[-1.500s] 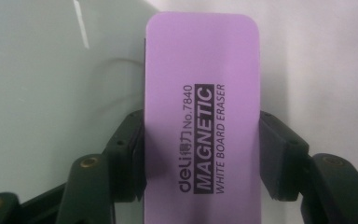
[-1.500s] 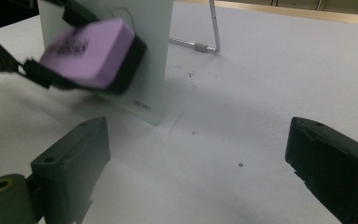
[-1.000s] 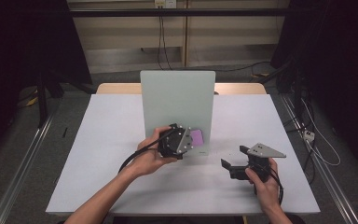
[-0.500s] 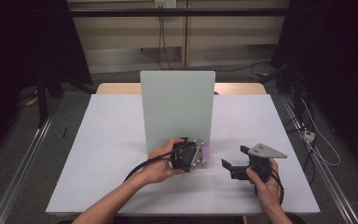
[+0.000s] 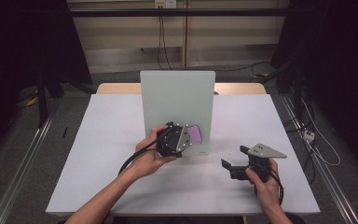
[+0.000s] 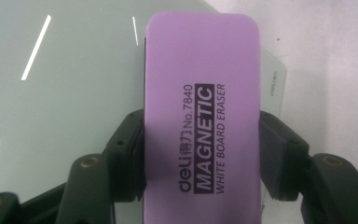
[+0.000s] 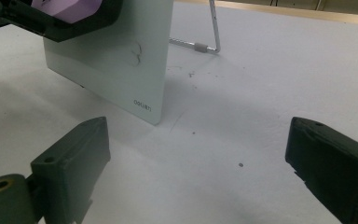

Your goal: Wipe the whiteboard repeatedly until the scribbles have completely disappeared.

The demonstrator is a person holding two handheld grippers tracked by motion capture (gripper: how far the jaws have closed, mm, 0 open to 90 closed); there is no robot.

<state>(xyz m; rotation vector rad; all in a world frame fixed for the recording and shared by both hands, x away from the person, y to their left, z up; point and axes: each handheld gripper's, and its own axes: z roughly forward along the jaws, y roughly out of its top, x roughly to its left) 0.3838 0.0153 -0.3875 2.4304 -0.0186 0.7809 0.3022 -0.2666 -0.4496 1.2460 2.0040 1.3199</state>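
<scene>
The left gripper (image 5: pixel 179 140) clamps the purple whiteboard eraser (image 6: pixel 200 112) against the standing whiteboard (image 5: pixel 177 93); the right gripper (image 5: pixel 235 163) rests wide open on the bench (image 5: pixel 98 140).

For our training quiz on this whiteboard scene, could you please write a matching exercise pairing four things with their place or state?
Things:
1. eraser
2. whiteboard
3. right gripper
4. left gripper

Descriptions:
A. stands propped upright on the table
B. jaws open, low over the table
C. purple, clamped between two jaws
D. shut on the eraser, at the board's lower part

Pairs: 1-C, 2-A, 3-B, 4-D
</scene>
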